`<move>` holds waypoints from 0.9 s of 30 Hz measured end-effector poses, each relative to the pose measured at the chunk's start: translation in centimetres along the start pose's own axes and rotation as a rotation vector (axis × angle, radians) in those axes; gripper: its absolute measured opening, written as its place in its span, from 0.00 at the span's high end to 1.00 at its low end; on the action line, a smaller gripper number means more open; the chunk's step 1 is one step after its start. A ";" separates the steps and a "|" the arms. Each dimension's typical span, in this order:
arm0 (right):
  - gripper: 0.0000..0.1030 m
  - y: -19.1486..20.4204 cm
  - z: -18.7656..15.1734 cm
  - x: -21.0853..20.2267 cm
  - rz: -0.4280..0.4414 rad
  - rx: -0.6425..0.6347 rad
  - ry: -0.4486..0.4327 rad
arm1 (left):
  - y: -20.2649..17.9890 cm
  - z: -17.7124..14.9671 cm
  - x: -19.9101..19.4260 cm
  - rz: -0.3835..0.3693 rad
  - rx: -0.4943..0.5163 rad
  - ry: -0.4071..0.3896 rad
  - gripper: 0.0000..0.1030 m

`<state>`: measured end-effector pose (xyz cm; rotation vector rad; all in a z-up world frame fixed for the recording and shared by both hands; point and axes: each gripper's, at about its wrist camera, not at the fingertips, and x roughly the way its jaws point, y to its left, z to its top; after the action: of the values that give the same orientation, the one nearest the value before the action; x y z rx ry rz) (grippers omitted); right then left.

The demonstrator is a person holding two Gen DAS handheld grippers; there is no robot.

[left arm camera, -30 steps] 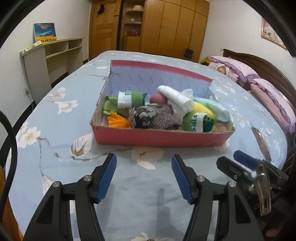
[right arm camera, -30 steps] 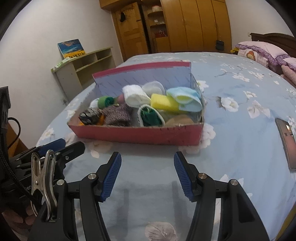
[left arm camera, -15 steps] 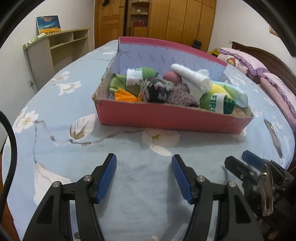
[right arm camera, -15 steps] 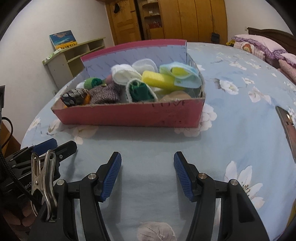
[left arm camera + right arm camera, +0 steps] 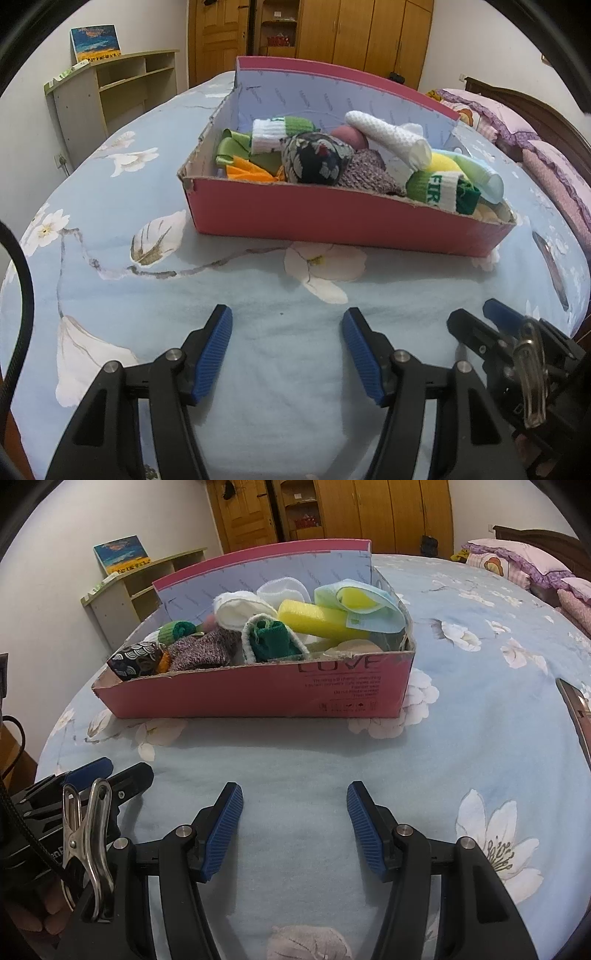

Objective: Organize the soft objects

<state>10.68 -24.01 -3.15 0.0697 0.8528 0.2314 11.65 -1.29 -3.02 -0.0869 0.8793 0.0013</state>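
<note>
My left tongs (image 5: 287, 349) and right tongs (image 5: 294, 825) gape wide, empty, above the bed (image 5: 480, 716); the sock-filled box (image 5: 332, 218) sits at twelve o'clock.

Bare bedspread (image 5: 258, 295) before fingers; pink box (image 5: 332, 218) blocks ahead.

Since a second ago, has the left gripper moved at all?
Yes. The left gripper has come closer to the pink box, which looms larger against the bedspread.
</note>
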 end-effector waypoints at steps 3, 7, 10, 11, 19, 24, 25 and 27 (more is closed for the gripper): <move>0.41 0.1 0.0 0.0 0.000 0.001 -0.001 | -0.1 0.0 0.1 0.000 0.004 0.001 0.34; 0.41 0.0 0.0 0.0 0.001 0.001 -0.001 | -0.4 0.0 0.3 0.004 0.014 0.004 0.32; 0.41 0.0 0.0 0.0 0.001 0.001 -0.001 | -0.5 -0.1 0.3 0.007 0.018 0.004 0.31; 0.41 0.1 0.0 0.0 0.001 0.001 -0.001 | -0.5 -0.1 0.3 0.008 0.019 0.004 0.31; 0.41 0.0 0.0 0.0 0.000 0.001 -0.001 | -0.6 -0.2 0.4 0.012 0.023 0.002 0.30; 0.41 0.1 -0.2 0.1 -0.004 -0.003 -0.002 | -0.9 -0.3 0.5 0.015 0.032 0.004 0.27; 0.41 0.1 -0.3 0.1 -0.005 -0.003 -0.003 | -0.9 -0.3 0.5 0.016 0.034 0.004 0.27; 0.41 0.1 -0.3 0.1 -0.005 -0.004 -0.004 | -0.8 -0.3 0.5 0.016 0.036 0.002 0.27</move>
<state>10.50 -23.88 -3.42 0.0642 0.8487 0.2285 11.75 -2.17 -3.53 -0.0467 0.8815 0.0005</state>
